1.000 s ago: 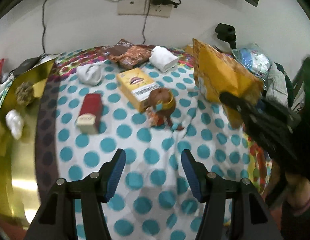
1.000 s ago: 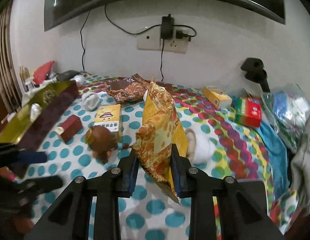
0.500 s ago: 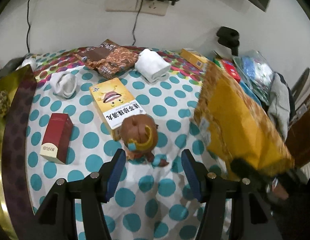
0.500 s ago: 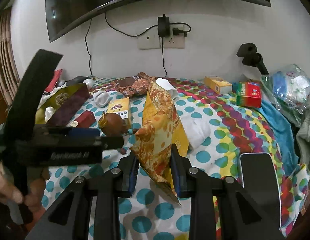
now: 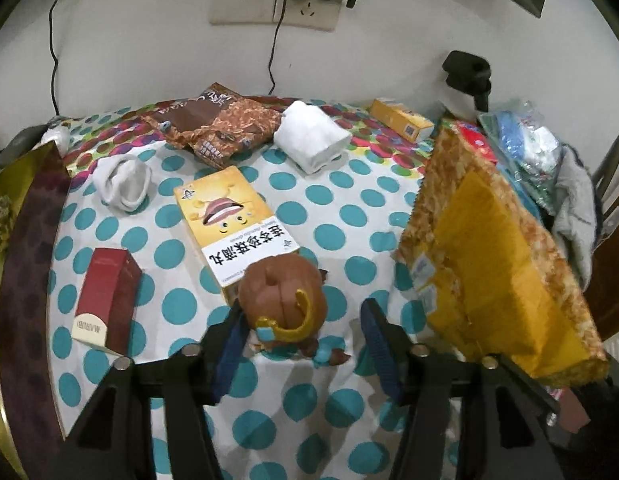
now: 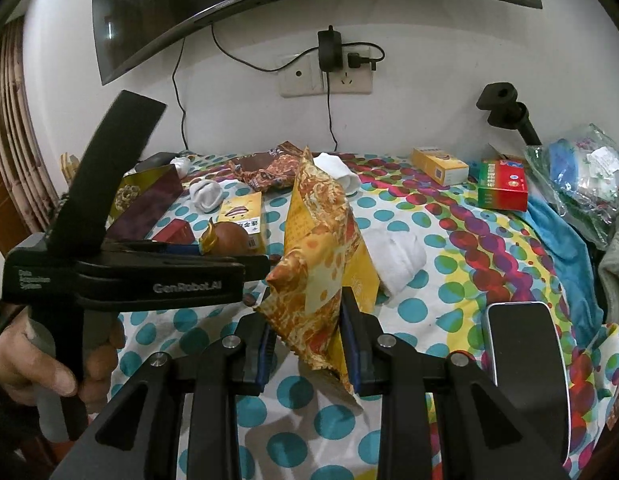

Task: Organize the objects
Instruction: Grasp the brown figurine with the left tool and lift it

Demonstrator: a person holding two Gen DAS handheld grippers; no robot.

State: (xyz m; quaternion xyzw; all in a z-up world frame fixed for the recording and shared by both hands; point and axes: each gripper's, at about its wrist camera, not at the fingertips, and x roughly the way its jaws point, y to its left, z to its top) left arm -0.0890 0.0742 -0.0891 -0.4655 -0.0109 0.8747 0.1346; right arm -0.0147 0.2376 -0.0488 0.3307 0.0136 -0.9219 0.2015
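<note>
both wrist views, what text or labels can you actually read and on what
"GenRobot.AI": side of the left gripper, seen in the right wrist view.
"MARUBI": white band on the red box, upside down.
Large Chinese characters on the yellow box: upside down, not reliably readable.
Small print on the gripper body, brown snack bags, green-red box: too small or blurred.

the left wrist camera sits just behind the left claw, looking forward and down onto the polka-dot cloth, close over a brown round-headed toy figure lying between the open fingers. the right wrist camera rides behind the right claw, set lower and facing level toward the white wall socket. both views share the toy, the yellow cartoon-face box and the orange patterned snack bag; the right view also takes in the left claw from its side.
</note>
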